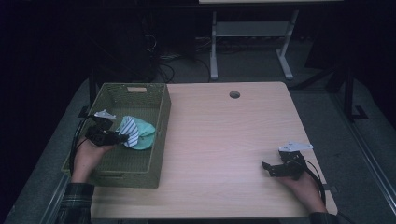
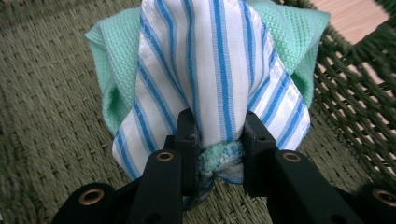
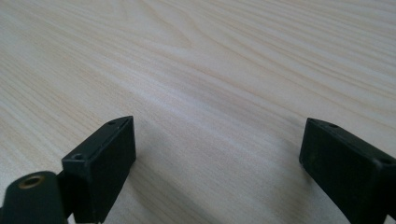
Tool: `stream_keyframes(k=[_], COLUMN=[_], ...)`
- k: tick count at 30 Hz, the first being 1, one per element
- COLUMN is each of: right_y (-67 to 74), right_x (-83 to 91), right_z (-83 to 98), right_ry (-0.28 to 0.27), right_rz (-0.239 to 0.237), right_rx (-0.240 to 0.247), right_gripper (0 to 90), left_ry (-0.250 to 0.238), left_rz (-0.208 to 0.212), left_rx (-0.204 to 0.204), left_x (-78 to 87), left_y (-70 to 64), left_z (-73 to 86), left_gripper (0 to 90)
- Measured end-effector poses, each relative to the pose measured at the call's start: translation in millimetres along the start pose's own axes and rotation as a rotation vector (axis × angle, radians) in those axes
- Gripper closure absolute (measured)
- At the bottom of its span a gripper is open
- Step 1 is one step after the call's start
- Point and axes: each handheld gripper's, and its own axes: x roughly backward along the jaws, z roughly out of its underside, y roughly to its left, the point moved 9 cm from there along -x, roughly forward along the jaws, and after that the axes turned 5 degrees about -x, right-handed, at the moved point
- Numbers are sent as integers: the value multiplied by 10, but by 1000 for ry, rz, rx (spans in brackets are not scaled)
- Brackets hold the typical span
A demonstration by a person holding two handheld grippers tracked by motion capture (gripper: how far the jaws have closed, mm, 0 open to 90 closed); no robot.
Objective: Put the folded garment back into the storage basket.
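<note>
Dim workroom, pale wood-grain table (image 1: 224,140): cloth bundle held inside basket at the left.

Left gripper (image 1: 119,136) has its jaws clenched on the bunched end of a blue-striped white cloth (image 2: 210,79) wrapped with a mint-green waffle-weave cloth (image 2: 289,32); gathering both layers at one point lets them travel as a single bundle. Bundle sits low inside the olive-green woven rectangular basket (image 1: 161,116), near its right wall, apparently for deposit. Right gripper (image 1: 267,169) rests near the table's right edge, jaws spread wide and grasping nothing, well clear of the basket.

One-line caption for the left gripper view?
Left gripper clamps a blue-striped white cloth and green cloth inside a woven green basket.
</note>
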Motion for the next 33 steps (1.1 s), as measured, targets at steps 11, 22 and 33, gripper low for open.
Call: stream_keyframes(k=[11, 22, 33], right_y=[0, 0, 0], right_x=[0, 0, 0], right_z=[0, 0, 0], right_ry=[-1, 0, 0], right_rz=[0, -1, 0], right_rx=[-1, 1, 1], right_gripper=[100, 101, 100], left_ry=[60, 51, -38], left_rz=[-1, -8, -18], left_rx=[-1, 33, 49], left_x=[-137, -138, 11], left_y=[26, 72, 66], left_z=[106, 131, 23], left_gripper=[692, 533, 249])
